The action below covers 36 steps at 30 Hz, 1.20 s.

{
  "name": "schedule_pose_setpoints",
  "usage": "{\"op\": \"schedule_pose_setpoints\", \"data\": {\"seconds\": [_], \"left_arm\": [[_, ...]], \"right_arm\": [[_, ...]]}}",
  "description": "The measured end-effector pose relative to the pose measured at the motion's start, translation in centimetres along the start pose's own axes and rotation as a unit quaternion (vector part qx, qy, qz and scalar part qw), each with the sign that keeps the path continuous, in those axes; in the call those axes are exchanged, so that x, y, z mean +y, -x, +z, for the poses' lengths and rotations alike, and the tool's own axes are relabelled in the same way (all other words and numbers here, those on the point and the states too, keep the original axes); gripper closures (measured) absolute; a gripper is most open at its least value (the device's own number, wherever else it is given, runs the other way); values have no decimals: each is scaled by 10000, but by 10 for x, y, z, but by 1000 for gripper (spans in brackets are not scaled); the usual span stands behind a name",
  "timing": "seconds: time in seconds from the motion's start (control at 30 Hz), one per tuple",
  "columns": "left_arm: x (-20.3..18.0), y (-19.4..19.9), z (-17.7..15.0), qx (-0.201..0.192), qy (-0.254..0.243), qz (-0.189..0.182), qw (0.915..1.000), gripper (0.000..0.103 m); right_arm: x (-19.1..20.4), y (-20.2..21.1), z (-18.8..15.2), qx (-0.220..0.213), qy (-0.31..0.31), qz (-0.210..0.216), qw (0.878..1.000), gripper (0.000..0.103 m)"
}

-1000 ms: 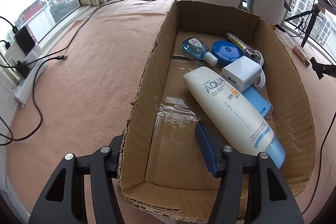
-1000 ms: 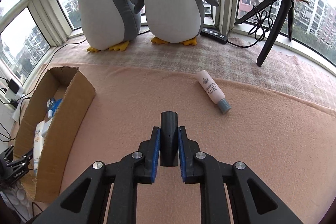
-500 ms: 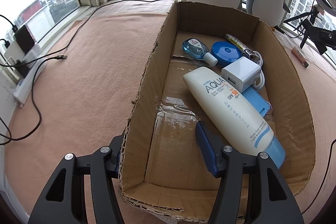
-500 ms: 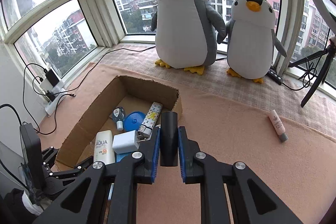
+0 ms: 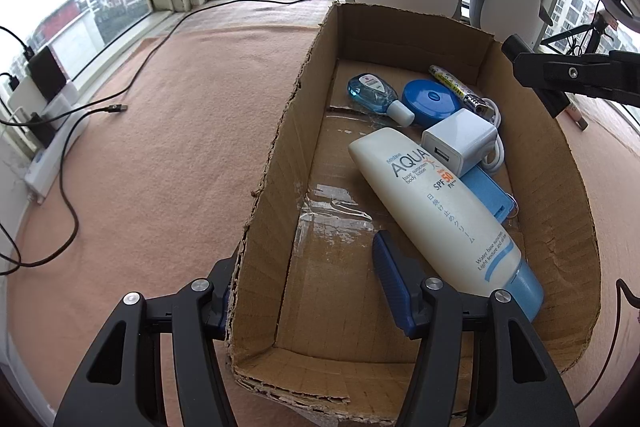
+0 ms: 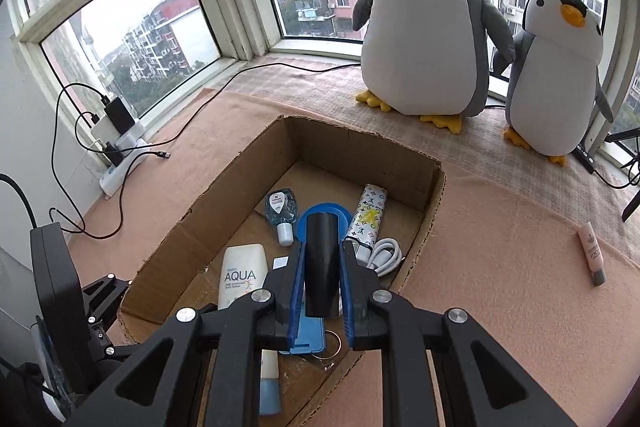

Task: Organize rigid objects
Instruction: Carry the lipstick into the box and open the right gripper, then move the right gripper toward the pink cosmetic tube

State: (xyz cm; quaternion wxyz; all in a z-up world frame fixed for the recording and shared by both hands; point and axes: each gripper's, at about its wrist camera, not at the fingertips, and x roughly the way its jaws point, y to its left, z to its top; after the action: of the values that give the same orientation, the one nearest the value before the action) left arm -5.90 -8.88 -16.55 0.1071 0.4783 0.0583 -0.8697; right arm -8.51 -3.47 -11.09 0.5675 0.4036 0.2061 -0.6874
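Pink blanket (image 6: 500,227); right tongs (image 6: 322,279) clamp black cylinder (image 6: 321,259), left tongs (image 5: 308,283) apart astride box wall (image 5: 272,195)

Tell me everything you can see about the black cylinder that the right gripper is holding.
The black cylinder is a short, plain matte tube-like piece, probably plastic, with no label in view. The right gripper is shut on it, its blue pads pressing both sides, so it points forward along the fingers. It hangs above the open cardboard box, over the round blue tin, touching nothing else. In the left wrist view its round end shows above the box's right wall.
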Motion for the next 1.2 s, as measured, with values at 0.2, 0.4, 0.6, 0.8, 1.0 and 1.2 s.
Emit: {"op": "schedule_pose_setpoints", "data": {"seconds": [0.2,0.4,0.6,0.8,1.0,1.2], "left_arm": [[-1,0,0,0,5,0,10000,43],[0,0,0,-1,8,-3,10000,43],[-1,0,1,-2,11,-4,10000,43],[-1,0,1,-3,15,-5,10000,43],[-1,0,1,-2,20,-7,10000,43],[-1,0,1,-1,14,-4,10000,43]], "right_arm": [[3,1,2,-50,106,-20,9999,75],[2,5,4,-180,62,-28,9998,52],[4,5,4,-181,112,-68,9998,39],[1,7,4,-204,69,-97,9997,38],[-9,9,2,-213,-26,-142,9997,37],[-22,14,-1,-240,-181,-227,9993,37]]}}
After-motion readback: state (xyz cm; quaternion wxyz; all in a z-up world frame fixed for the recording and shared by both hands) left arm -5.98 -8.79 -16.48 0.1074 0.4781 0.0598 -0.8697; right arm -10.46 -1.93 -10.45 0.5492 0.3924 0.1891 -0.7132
